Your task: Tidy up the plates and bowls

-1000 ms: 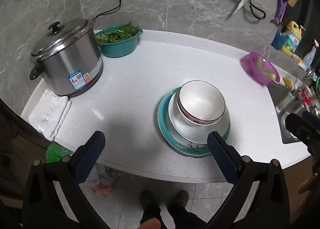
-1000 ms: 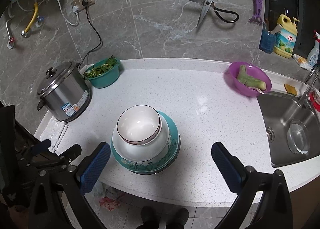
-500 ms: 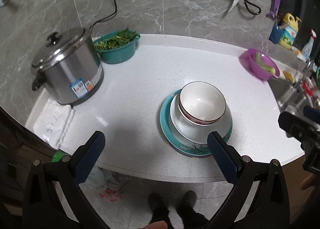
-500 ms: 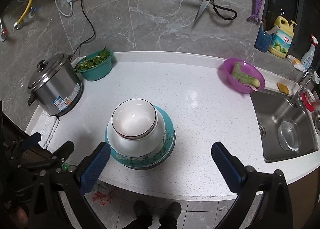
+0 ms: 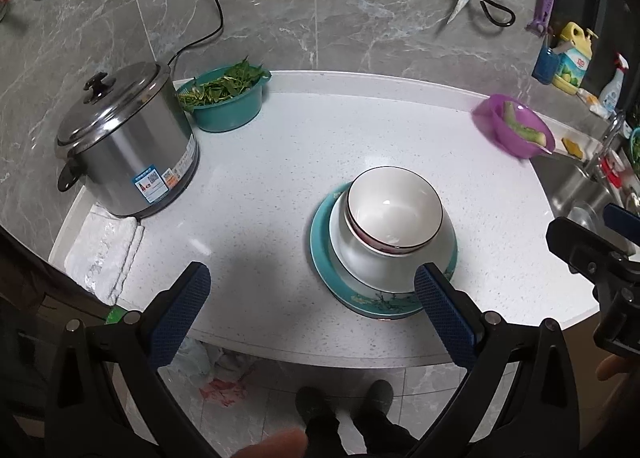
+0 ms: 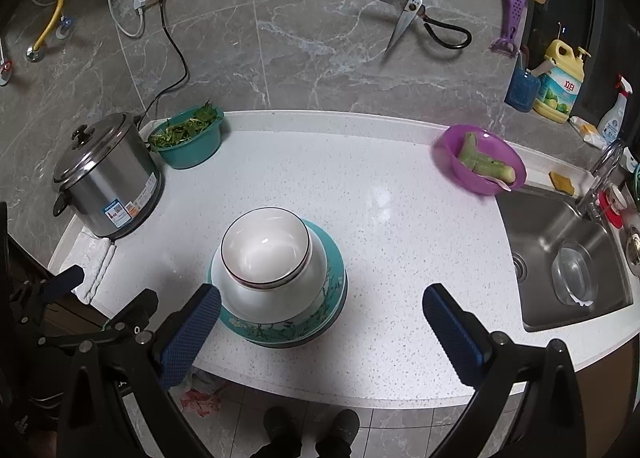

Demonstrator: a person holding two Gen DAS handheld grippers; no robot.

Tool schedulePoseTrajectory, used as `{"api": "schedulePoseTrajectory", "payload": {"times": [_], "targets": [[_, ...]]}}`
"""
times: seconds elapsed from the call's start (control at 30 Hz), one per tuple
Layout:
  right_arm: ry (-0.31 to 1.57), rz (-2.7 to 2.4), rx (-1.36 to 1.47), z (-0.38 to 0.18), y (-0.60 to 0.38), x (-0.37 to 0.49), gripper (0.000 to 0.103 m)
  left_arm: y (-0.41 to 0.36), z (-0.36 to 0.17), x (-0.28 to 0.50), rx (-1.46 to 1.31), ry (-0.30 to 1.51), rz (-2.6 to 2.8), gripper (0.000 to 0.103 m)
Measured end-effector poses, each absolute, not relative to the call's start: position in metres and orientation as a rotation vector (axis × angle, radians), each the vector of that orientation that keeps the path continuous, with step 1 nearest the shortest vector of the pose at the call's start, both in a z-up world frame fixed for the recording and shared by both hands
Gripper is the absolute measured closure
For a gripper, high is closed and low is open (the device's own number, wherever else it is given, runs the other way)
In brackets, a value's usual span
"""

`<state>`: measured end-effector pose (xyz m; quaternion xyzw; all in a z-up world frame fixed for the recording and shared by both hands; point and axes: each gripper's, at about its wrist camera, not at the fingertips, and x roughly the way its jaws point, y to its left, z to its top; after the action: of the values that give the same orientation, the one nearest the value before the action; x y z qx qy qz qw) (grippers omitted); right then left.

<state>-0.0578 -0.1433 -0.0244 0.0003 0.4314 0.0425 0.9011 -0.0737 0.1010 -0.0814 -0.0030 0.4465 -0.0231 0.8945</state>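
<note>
Both grippers hang spread wide and empty above the near edge of the white counter. The left gripper has its right-hand pad in front of the teal plate — contact can't be judged. On that plate sit nested white bowls, ahead and left of the right gripper, whose left pad lies just beside them.

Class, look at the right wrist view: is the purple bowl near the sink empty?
No. The purple bowl holds pale green vegetable pieces lying across its inside.
</note>
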Motion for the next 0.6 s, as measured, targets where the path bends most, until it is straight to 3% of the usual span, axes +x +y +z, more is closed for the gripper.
{"api": "schedulePoseTrajectory", "payload": {"times": [0.6], "targets": [[0.888, 0.084, 0.010, -0.0253, -0.1479, -0.0597, 0.000, 0.1013, -0.0763, -0.0815, -0.033, 0.932, -0.026, 0.000]]}}
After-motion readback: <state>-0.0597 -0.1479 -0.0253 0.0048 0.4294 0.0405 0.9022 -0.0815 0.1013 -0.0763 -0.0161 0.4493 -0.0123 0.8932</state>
